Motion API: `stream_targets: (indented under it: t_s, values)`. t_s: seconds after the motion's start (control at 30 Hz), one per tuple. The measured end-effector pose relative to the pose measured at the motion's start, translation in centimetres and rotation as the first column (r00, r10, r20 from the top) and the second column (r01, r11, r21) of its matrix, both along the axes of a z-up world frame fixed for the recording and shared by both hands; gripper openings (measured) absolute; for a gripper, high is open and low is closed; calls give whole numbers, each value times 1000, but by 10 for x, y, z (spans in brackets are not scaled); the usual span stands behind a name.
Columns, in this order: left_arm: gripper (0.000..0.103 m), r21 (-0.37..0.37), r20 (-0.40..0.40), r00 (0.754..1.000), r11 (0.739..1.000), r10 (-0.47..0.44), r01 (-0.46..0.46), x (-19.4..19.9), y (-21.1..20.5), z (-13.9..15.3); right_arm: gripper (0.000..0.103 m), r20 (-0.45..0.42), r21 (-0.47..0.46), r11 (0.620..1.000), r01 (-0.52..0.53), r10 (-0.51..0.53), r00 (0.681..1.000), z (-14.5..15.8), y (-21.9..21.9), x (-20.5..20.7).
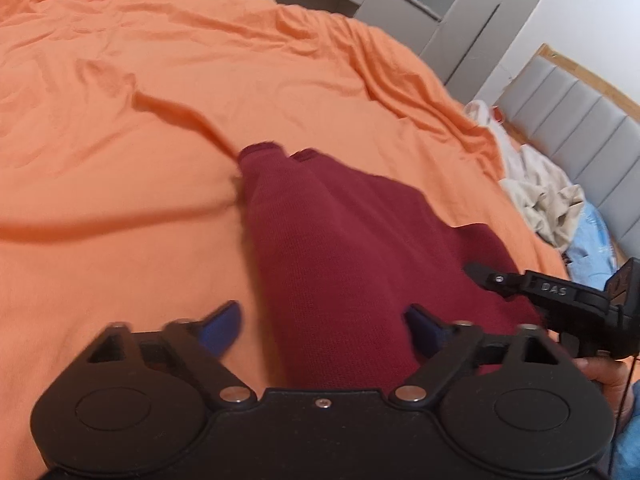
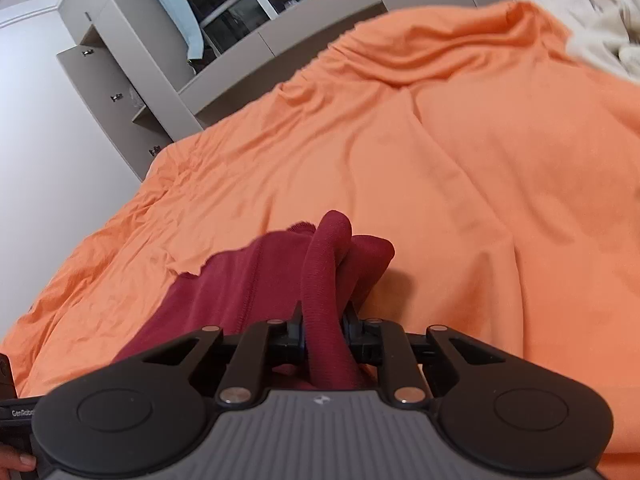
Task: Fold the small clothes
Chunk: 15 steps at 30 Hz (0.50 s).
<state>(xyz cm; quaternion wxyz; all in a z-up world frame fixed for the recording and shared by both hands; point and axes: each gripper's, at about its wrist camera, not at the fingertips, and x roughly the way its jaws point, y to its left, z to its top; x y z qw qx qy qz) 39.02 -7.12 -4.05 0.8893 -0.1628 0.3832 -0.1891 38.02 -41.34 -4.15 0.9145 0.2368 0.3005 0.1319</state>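
A dark red knitted garment lies on the orange bedspread, its cuffed ends pointing away from me. My left gripper is open, its blue-padded fingers spread on either side of the garment's near part, holding nothing. My right gripper is shut on a bunched ribbed fold of the same red garment and holds it just above the bedspread. The right gripper also shows in the left wrist view, at the garment's right edge.
A pile of cream and light blue clothes lies at the bed's right side by a grey padded headboard. It also shows in the right wrist view. Grey cabinets and a white wall stand past the bed's far edge.
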Motion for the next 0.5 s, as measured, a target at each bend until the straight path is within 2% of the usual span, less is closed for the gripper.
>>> stream_targets:
  t_s: [0.07,0.2,0.33,0.5]
  values:
    - [71,-13,5,1000,1000,-13,13,0,-1,2,17,18,-2,1000,2,-2,1000,6,1,-3]
    - [63,-28,5,1000,999,-16,16,0,0,4,17,36,1,1000,11,-11,999,13,3,-8]
    - [48,-60,5,1000,998,-12,13,-1,5,6,17,57,2,1000,18,-18,998,24,6,-11]
    - [41,-97,5,1000,995,9,-9,-7,10,13,16,125,-8,1000,3,-2,992,48,18,-20]
